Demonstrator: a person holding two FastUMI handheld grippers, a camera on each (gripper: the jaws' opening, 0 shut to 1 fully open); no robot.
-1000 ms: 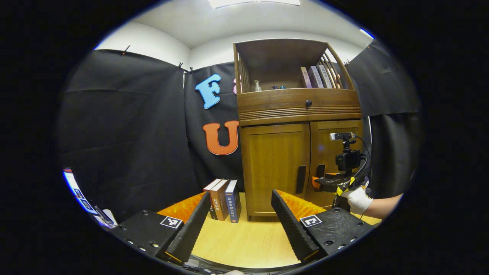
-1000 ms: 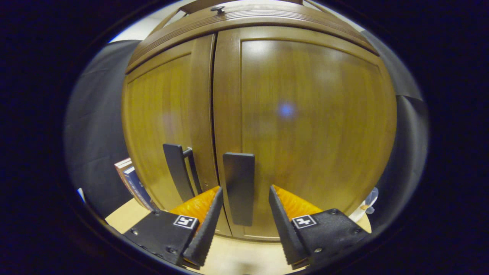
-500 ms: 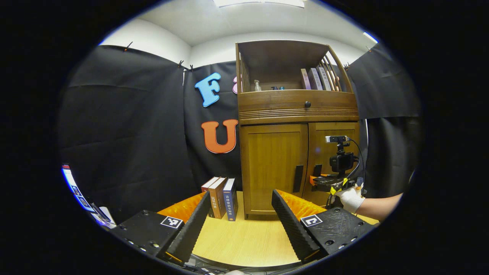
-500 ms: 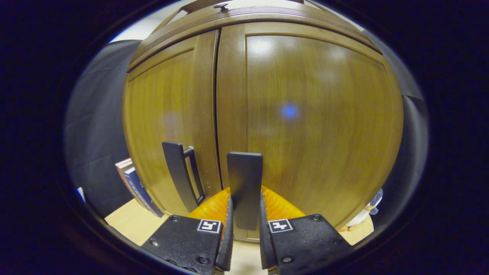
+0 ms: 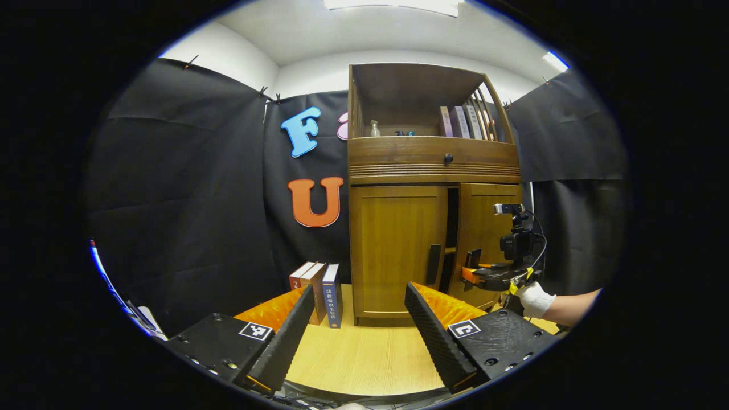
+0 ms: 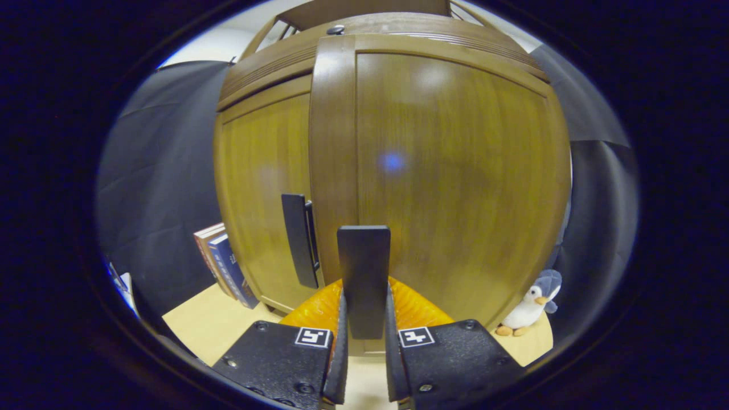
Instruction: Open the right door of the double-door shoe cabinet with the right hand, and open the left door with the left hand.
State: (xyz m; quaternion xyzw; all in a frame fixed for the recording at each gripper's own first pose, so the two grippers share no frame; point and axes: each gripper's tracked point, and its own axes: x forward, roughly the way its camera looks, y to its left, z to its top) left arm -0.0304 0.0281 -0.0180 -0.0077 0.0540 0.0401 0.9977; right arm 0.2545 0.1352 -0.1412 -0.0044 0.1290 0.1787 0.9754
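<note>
At the bottom centre of the right gripper view, the right gripper [image 6: 364, 341] was closed on the right door's handle [image 6: 363, 279], a dark upright bar whose long axis ran vertically, both fingers pressing its sides. The right door [image 6: 450, 171] stood slightly ajar, its free edge forward of the left door [image 6: 262, 193]; in the left gripper view a dark gap showed between the two doors. The left gripper [image 5: 359, 336] sat at the lower middle of its own view, fingers spread wide and holding nothing, well apart from the shoe cabinet [image 5: 427, 165]. The left door's handle [image 5: 434, 264], also upright, lay ahead and slightly right of it, beyond a stretch of bare table [image 5: 364, 364]. Judging from this, the left hand needed to travel forward to that handle while the right drew its door outward. Books [image 5: 319, 290] stood just beside the cabinet, their spine lettering too small to read. A toy penguin [image 6: 527, 307] sat at the right view's lower right.
</note>
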